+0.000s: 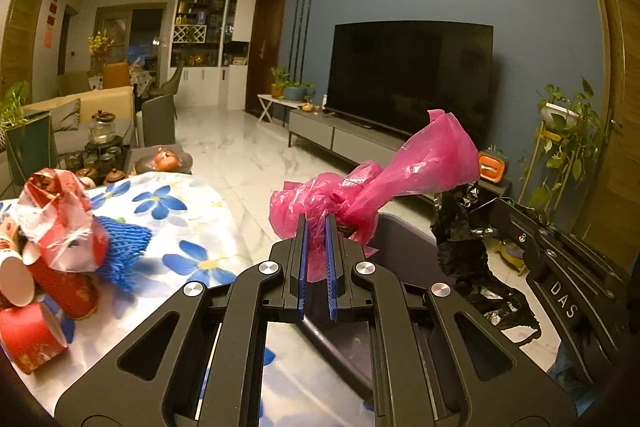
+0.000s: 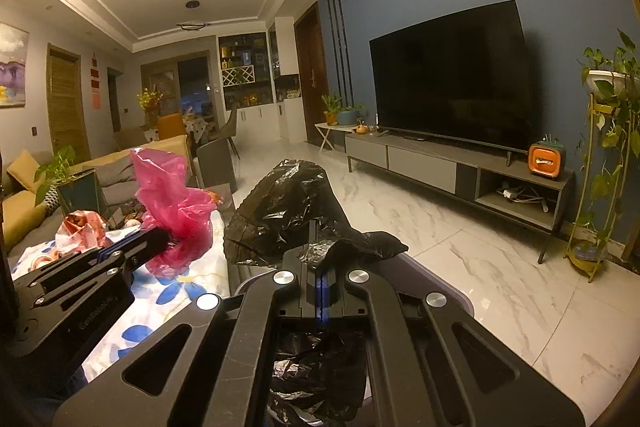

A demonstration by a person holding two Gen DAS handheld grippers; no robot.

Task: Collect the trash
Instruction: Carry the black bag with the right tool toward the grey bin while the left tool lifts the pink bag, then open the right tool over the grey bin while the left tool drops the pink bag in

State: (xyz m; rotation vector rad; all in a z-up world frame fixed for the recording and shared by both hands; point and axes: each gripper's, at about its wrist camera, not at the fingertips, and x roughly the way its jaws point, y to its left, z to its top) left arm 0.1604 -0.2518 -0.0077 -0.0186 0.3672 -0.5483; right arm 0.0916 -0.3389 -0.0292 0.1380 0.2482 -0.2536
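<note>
- Left wrist view only: trash pile left of the jaws on the floral tablecloth [image 1: 192, 227]. It has three red paper cups [image 1: 36, 331], a blue foam net [image 1: 124, 247] and crumpled red-white wrap [image 1: 60, 223]. A glass jar [image 1: 101, 127] stands further back.
- Right wrist view only: black bag [image 2: 288, 211] shows full extent. It drapes over the right jaw tips and bunches below the gripper body. TV stand shelf with cables is visible; also a painting on the far left wall.
- Both views: one TV [image 1: 412, 75], one orange box [image 1: 493, 167] on the stand, one plant stand [image 1: 560, 131] at far right.
- Count: one pink bag [image 1: 372, 187], one black bag, three cups, one net, one wrap. Two grippers.
- Left gripper [image 1: 318, 227]: blue pads [image 1: 303, 259] slightly apart, clamped on the knotted neck of the pink bag. The bag flares up and right past the tips, in air beyond the table edge.
- Right gripper [image 2: 320, 267]: jaws pressed together, only a thin blue line between them, pinching black bag film. The bag rises ahead of the tips and to their left.
- Left wrist view shows the right gripper at lower right, black film beside it. Right wrist view shows the left gripper at lower left, pink bag at its tips.
- Pink bag sits left of the black bag, near it; contact cannot be told.
</note>
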